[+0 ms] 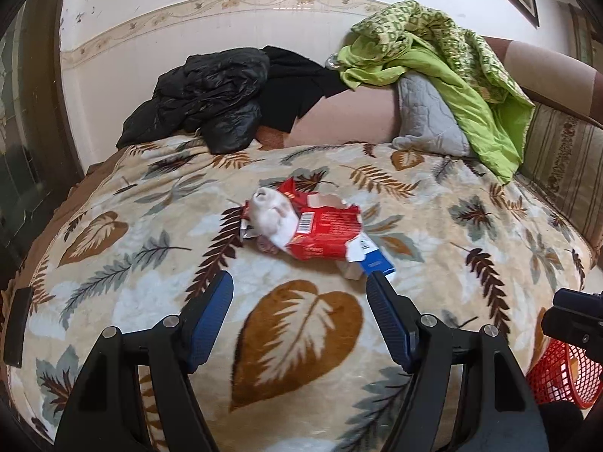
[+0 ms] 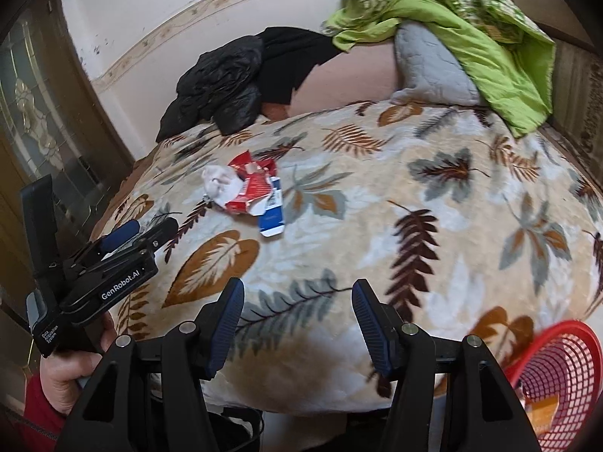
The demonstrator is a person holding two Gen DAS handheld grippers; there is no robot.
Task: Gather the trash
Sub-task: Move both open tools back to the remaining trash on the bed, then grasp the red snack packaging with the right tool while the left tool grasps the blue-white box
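Note:
A small heap of trash lies mid-bed on the leaf-patterned blanket (image 1: 309, 324): a torn red carton (image 1: 324, 229), a crumpled white tissue (image 1: 269, 211) on its left end, and a blue-and-white carton (image 1: 377, 263) under its right end. My left gripper (image 1: 299, 282) hovers just short of the heap, open, with only blanket between its blue pads. In the right wrist view the red carton (image 2: 252, 192) is further off, up and to the left. My right gripper (image 2: 297, 290) is open and empty over the blanket's near edge. The left gripper (image 2: 149, 230) shows at the left, held by a hand (image 2: 71, 369).
A red mesh basket (image 2: 557, 376) stands off the bed's near right corner with some orange packaging inside, also seen as the basket (image 1: 565, 376). At the bed's head lie a black jacket (image 1: 203, 94), a grey pillow (image 1: 426, 113) and a green quilt (image 1: 452, 60). A dark wooden door (image 2: 34, 120) is at the left.

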